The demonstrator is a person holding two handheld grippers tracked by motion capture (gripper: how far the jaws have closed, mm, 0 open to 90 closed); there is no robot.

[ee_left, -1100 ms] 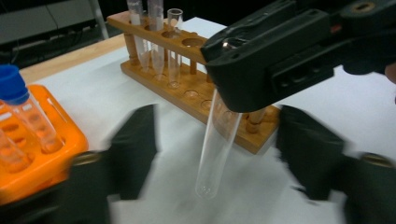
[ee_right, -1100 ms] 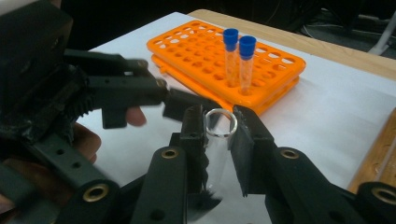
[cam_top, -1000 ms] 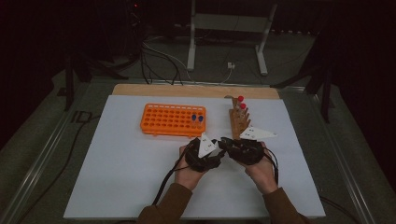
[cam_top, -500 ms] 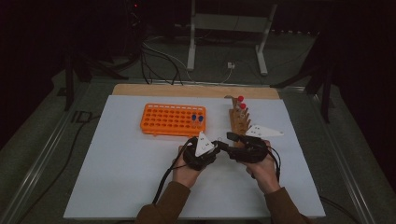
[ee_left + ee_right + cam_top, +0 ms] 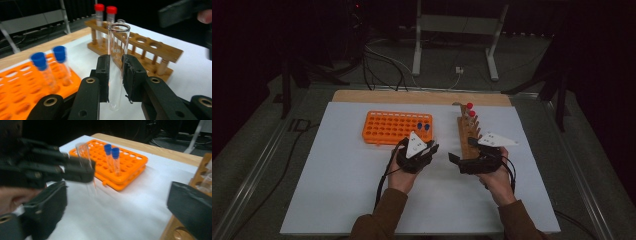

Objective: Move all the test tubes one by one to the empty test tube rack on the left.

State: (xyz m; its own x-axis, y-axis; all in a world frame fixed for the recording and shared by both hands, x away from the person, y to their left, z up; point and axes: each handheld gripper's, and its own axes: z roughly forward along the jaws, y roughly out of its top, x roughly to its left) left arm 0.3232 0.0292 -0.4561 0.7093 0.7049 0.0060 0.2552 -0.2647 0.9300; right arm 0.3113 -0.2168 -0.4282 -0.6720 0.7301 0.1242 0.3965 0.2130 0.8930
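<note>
Now, line by line from the pads outward.
Left pads [image 5: 131,77]: clenched on the clear glass tube [image 5: 117,65], gripping its middle so both ends stay free.
Left gripper [image 5: 428,148]: holds the tube over the white sheet [image 5: 337,180], between the two racks, nearer to the sheet's far edge than to its near edge.
Right gripper [image 5: 460,159]: released, its jaws have just been opening and nothing is between them; I judge it has handed the tube over.
Tube axis: upright, a little tilted; open mouth up, round bottom down.
Reason, as I judge: mouth up suits lowering it into a hole.
Orange rack [image 5: 388,127]: toward the far left, holds two blue-capped tubes [image 5: 423,127].
Wooden rack [image 5: 468,134]: toward the right edge, with two red-capped tubes [image 5: 470,109] at its far end.
</note>
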